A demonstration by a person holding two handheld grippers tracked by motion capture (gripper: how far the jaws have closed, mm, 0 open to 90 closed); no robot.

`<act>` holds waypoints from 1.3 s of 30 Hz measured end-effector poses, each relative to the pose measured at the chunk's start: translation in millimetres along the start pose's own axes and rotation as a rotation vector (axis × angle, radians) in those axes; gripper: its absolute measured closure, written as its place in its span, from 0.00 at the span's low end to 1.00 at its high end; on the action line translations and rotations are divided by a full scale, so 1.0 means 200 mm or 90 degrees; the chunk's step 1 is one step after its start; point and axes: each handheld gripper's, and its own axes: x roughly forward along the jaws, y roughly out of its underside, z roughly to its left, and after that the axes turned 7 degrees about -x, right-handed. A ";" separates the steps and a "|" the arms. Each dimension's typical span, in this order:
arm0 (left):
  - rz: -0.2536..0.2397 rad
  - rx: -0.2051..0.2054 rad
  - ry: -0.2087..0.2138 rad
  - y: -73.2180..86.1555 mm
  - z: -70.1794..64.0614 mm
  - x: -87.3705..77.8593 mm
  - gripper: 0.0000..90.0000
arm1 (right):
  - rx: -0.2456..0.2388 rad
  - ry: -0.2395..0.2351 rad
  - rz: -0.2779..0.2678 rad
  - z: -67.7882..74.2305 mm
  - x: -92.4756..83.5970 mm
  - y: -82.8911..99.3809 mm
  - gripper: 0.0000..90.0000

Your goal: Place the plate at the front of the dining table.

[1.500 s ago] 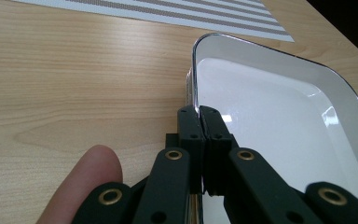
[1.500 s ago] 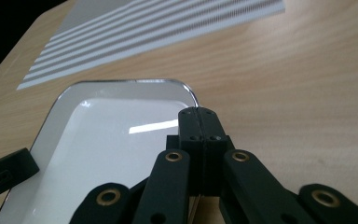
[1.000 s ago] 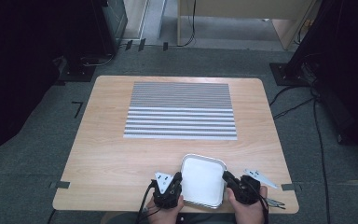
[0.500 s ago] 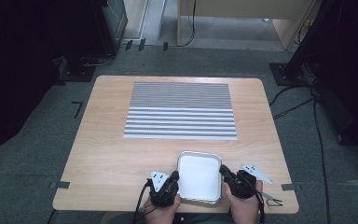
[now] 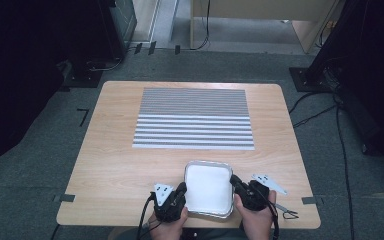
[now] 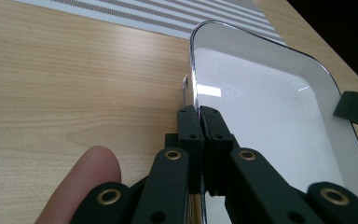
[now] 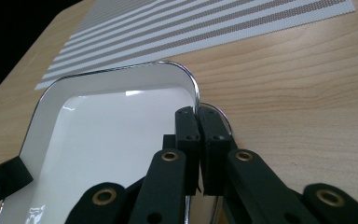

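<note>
Both tongs, left tongs and right tongs, are clamped on opposite rims of the white tray, near the surface's front edge. The grips are thin; uneven lifting could tilt it, perhaps slipping a rim free.

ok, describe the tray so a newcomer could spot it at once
On the light wooden table, look at the near edge, just in front of the grey-and-white striped placemat. There sits a white enamel rectangular tray with rounded corners and a shiny metal rim, pinched on each side by the left gripper and right gripper; it is plain white, not striped.
</note>
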 end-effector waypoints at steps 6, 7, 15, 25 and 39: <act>0.001 -0.005 -0.002 0.01 0.01 0.01 0.98 | -0.011 -0.002 0.010 -0.01 0.03 0.01 0.98; 0.001 -0.007 -0.002 0.00 0.01 0.01 0.98 | -0.012 -0.003 0.009 -0.01 0.03 0.01 0.98; 0.005 -0.012 -0.003 -0.01 0.01 0.02 0.97 | -0.027 -0.015 -0.023 -0.01 0.05 -0.02 0.97; 0.019 -0.034 0.005 -0.02 0.02 0.06 0.91 | -0.061 -0.036 0.001 -0.02 0.14 -0.02 0.89; 0.004 -0.015 -0.015 -0.01 0.01 0.05 0.97 | -0.054 -0.003 -0.018 0.01 0.10 -0.01 0.97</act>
